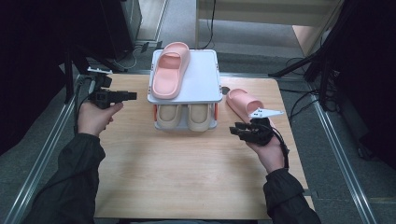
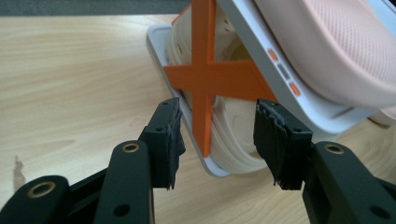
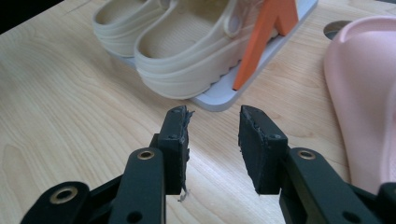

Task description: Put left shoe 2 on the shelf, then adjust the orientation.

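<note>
The left gripper [image 2: 217, 140] is sitting nearest the lens in its own view, its ribbed black jaws standing apart with nothing between them. Just ahead of those jaws, the white plastic shoe rack [image 2: 161, 56] is showing its side, crossed by flat orange braces [image 2: 210, 77]. Its lower shelf is holding a pair of cream, ridged rubber clogs [image 1: 186, 115]; its top shelf is carrying one smooth, rounded pink slipper [image 1: 169, 70], lying at a slant.

Further right, the right gripper [image 3: 214, 135] is hovering over the pale wooden table [image 1: 187, 172], its jaws parted and gripping nothing. The clogs are lying ahead of it to the left. A second pink slipper [image 1: 243, 103] is resting on the table just beside this gripper, right of the rack and clear of its shelves.
</note>
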The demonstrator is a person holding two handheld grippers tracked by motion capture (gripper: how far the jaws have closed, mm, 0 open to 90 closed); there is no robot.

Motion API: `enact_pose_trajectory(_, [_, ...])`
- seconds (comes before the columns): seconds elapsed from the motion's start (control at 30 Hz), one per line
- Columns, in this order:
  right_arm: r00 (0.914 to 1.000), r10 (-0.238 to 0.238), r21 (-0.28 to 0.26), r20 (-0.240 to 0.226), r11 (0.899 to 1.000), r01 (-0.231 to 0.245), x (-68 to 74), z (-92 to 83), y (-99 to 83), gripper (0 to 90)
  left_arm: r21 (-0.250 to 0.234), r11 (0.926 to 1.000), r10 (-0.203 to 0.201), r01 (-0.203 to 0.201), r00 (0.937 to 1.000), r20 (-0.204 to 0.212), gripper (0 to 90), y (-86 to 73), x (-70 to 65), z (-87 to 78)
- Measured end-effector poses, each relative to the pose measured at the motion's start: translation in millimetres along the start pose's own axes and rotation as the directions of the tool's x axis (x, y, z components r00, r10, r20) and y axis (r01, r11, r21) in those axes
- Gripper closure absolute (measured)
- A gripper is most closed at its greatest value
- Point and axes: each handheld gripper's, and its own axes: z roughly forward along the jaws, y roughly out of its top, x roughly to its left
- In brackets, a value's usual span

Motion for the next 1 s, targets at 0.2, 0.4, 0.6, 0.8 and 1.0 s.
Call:
enact_pose_trajectory(0.2, [1.0, 0.006, 0.013, 0.004, 1.0, -0.006, -12.6, 2.4, 0.1, 71.7, 0.041, 0.9986, 0.035, -0.034, 0.9993, -0.015, 49.5, -21.1, -4.8, 6.8])
enact_pose_trajectory(0.4, [0.9993, 0.035, 0.018, 0.016, 0.999, -0.035, -25.5, 1.3, -0.2, 79.8, 0.038, 0.9989, 0.029, -0.03, 0.9995, 0.014, 48.6, -33.6, -5.5, 7.0])
enact_pose_trajectory(0.6, [0.9977, 0.056, 0.011, 0.038, 0.998, -0.056, -39.2, 1.2, -1.5, 88.8, 0.019, 0.9992, 0.033, -0.034, 0.999, 0.029, 48.1, -48.0, -8.2, 6.2])
enact_pose_trajectory(0.8, [0.9941, 0.063, 0.017, 0.088, 0.998, -0.065, -53.8, 4.3, -1.5, 90.0, 0.032, 0.9994, 0.01, -0.011, 0.999, 0.045, 47.2, -66.7, -5.6, 6.7])
enact_pose_trajectory(1.0, [0.9891, 0.082, 0.022, 0.123, 0.996, -0.085, -70.8, 9.8, -1.5, 90.0, 0.033, 0.9992, 0.02, -0.021, 0.9989, 0.044, 46.8, -79.6, -8.1, 4.7])
